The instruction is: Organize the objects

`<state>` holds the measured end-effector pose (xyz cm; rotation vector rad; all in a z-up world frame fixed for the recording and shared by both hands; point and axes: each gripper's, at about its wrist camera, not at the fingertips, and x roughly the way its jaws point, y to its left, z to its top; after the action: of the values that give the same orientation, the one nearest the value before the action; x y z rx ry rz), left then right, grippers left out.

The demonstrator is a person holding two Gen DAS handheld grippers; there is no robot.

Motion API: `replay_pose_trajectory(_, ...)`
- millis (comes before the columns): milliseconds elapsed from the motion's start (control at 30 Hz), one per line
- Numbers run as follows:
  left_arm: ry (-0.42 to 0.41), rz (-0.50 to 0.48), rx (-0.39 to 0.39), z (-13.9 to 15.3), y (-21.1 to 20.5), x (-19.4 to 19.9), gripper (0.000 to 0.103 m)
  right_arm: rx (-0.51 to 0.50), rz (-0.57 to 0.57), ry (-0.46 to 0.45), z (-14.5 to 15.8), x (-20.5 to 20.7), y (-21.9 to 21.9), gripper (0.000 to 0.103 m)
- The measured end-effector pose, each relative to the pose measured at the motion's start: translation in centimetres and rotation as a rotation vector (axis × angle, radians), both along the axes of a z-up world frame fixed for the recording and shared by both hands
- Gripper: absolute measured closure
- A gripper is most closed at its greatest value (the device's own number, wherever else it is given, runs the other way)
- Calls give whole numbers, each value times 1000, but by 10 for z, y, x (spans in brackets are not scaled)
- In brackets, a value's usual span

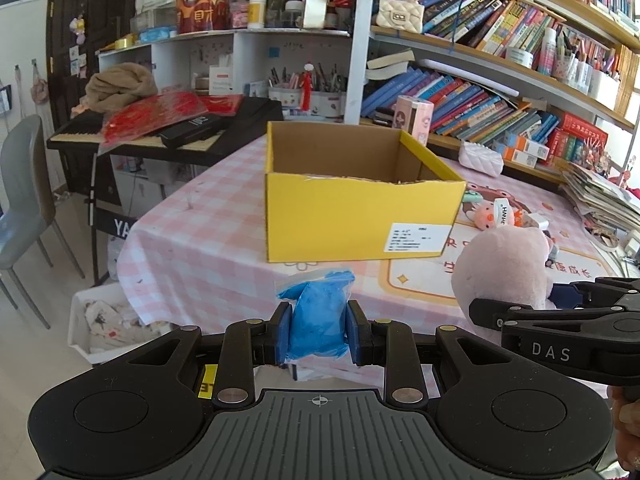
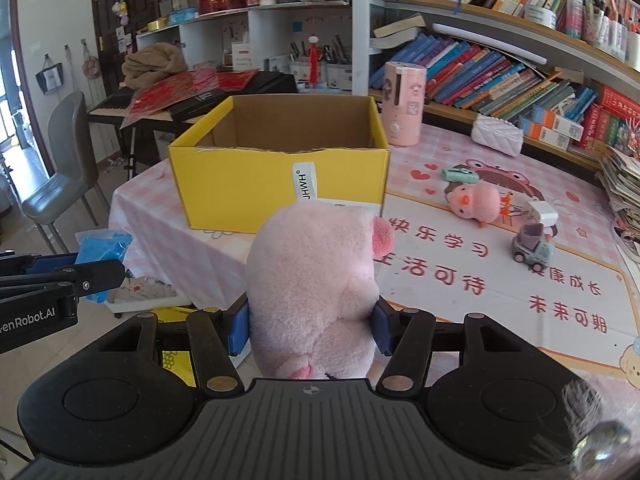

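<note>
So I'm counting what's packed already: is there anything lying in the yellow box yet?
No: the yellow box shows only bare cardboard inside from the right wrist view.

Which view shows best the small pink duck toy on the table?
The right wrist view: the small pink duck toy lies in full sight on the mat, nothing covering it. In the left wrist view only part of it shows, behind the big pink plush.

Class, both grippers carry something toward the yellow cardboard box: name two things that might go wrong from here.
1. The left gripper pinches a soft clear bag of blue stuff; it may slip out.
2. The bulky pink plush pig in the right gripper may catch on the yellow cardboard box wall.
</note>
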<state>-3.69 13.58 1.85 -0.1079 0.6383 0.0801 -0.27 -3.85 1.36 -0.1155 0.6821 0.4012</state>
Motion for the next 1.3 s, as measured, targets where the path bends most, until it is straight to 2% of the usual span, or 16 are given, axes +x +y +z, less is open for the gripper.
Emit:
replay_pose_trajectory(233, -1, 2, 0, -1, 7, 4, 76, -6, 14, 1, 3, 7, 13, 48)
replay_pose_trajectory(433, -24, 4, 26, 5, 12, 28, 76, 16, 12, -28, 9, 29, 15, 48)
replay_pose_trajectory(700, -83, 28, 77, 25, 17, 79, 76, 94, -1, -85, 33, 91, 19, 48)
replay_pose_trajectory(967, -145, 38, 106, 42, 7, 140, 76, 146, 54, -187, 66, 156, 27, 48)
replay_pose_trajectory(1200, -92, 8, 127, 27, -10, 187, 76, 159, 91, -181, 65, 218, 34, 48)
replay_pose_trajectory(1300, -43, 8, 136, 15, -15, 206, 76, 148, 129, -161, 61, 239, 41, 48)
